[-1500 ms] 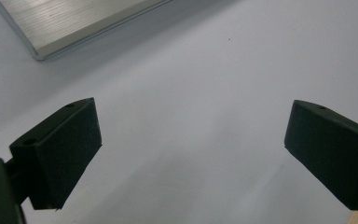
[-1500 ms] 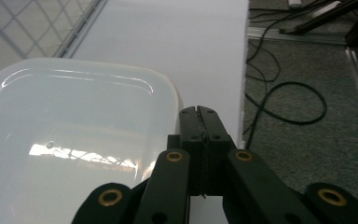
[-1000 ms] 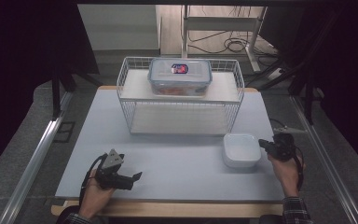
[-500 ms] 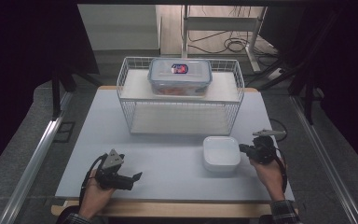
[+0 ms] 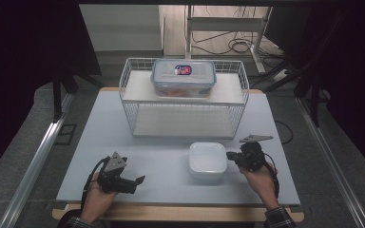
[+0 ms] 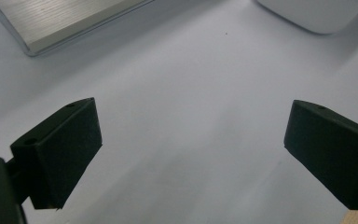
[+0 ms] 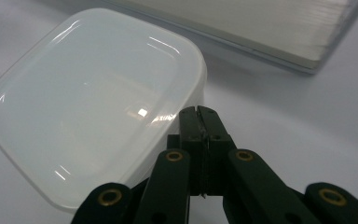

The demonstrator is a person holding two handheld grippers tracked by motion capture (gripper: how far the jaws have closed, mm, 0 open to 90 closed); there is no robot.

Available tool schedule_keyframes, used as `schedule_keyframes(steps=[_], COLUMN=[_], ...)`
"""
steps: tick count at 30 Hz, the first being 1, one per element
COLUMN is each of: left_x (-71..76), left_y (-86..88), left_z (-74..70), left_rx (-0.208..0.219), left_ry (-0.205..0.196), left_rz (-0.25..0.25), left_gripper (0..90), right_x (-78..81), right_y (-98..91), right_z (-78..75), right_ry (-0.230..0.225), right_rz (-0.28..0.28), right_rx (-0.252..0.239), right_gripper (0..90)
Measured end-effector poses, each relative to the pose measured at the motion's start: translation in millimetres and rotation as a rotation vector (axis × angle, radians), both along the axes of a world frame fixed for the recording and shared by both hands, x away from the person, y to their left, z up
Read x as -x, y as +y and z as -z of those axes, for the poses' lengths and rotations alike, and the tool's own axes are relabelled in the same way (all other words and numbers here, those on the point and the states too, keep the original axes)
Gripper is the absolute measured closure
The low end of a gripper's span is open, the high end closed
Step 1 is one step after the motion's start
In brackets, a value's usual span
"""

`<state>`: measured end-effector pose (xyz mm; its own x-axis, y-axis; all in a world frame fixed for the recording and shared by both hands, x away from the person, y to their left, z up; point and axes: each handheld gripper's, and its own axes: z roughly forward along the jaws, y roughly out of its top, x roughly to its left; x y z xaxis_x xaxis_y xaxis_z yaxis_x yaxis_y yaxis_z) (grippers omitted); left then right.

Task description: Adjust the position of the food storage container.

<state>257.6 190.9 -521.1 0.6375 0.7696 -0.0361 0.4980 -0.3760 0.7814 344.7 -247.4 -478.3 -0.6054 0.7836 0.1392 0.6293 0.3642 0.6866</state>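
A: Starting at the left, what's there?

B: The left gripper (image 5: 140, 180) lies low on the pale table (image 5: 76, 161) near its front edge, jaws spread wide apart with bare tabletop between them.

A: And in the middle?

B: A white wire rack (image 5: 183, 97) stands toward the far side. On its upper shelf sits a clear lidded food container (image 5: 184, 77) with a red label on the lid. In front of the rack lies the white plastic container (image 5: 207, 160), upside down as far as I can tell, flat on the table.

A: The right side?

B: The right gripper (image 5: 230, 156) has its jaws pressed together with nothing between them, tips right at the white container's edge. From the right gripper view the tips (image 7: 199, 112) meet the container (image 7: 88, 107) at its rim.

A: Anything blocking the way?

B: The rack's lower shelf (image 7: 270, 28) lies just beyond the container; the space between the grippers is open tabletop.
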Motion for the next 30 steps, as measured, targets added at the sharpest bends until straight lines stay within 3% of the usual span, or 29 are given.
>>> schedule_keyframes(steps=[10,25,30], left_x=[0.2,0.2,0.6], left_y=[-1.3,-2.0,-1.3], left_z=[0.5,0.4,0.0], left_rx=[-0.003,-0.008,-0.003], left_ry=[0.004,0.005,0.008], left_rz=[0.005,0.008,0.006], left_gripper=[4.0,4.1,4.2], right_x=[6.2,14.8,16.4], right_y=[26.1,51.2,51.6], right_z=[0.3,1.6,0.9], right_ry=[0.0,0.002,-0.019], right_rz=[-0.056,-0.126,-0.13], right_rx=[-0.023,-0.035,-0.018], right_gripper=[89.4,89.4,87.4])
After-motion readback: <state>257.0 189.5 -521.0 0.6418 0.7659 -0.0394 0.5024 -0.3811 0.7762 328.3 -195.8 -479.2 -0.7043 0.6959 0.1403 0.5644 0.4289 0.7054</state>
